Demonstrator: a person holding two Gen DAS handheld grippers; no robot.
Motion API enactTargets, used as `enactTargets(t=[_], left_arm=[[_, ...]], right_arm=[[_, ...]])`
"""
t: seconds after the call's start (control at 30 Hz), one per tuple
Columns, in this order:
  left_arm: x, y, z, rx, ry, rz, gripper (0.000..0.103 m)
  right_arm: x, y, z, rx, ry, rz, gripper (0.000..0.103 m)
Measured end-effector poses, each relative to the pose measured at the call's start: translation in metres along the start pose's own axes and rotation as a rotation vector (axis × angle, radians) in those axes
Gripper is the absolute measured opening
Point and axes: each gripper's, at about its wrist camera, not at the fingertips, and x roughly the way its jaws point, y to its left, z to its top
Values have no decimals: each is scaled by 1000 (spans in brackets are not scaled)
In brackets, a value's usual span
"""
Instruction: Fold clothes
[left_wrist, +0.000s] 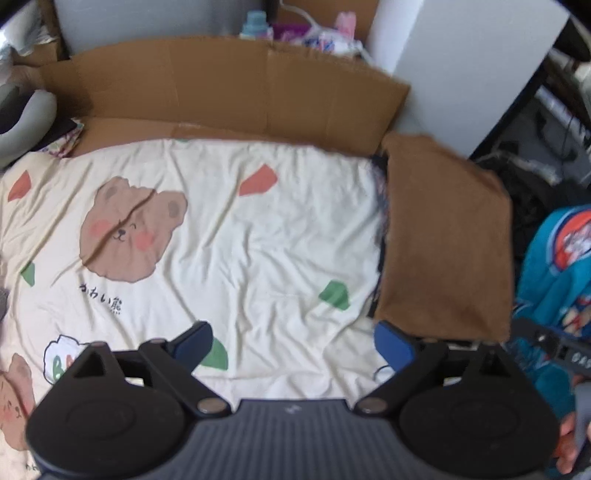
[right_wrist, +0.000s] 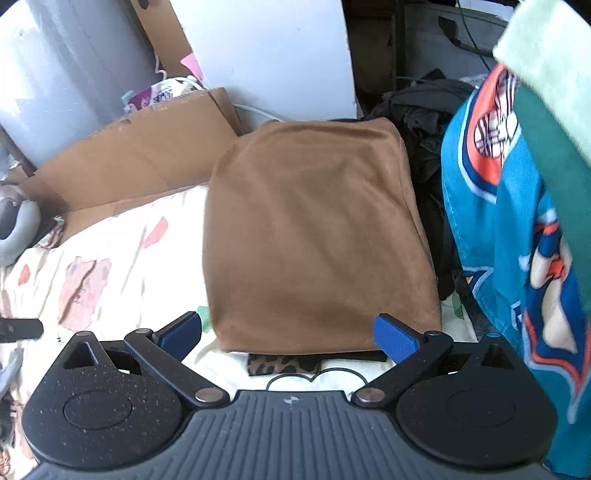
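Where the cream bear-print sheet covers the bed, the left gripper hangs above it with its blue-padded fingers spread wide and nothing between them; the sheet is wrinkled, printed with a brown bear face, red and green patches, and a line of dark script below the bear; the folded brown garment lies at the sheet's right edge, squared off, just ahead of the left gripper's right finger but not touching it that I can tell; dark fabric edges show beneath its left side; a flattened cardboard sheet stands along the far side of the bed; a grey curved cushion sits at the far left; a blue bottle shows behind the cardboard. From the right wrist view, the right gripper is likewise parted and empty, poised over the near edge of the brown garment; a leopard-print piece pokes out from under that near edge; a teal cloth with orange and white print hangs at the right, beside a heap of black clothing; a hand shows at the left view's lower right corner, blurred.
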Motion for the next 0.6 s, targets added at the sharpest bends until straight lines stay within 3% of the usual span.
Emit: enactTargets(t=[0.1,0.37,0.6], left_arm=[[-28,1,4,18,-22,59,98],[-91,22,9,-30,-26,109,100],[-145,46,9,-37,-35,115,102]], right_arm=[[-18,6,10,-6,9,8,102],[-65,37,35,-79,79,87,102],[-103,72,54,-177,105,72,102]])
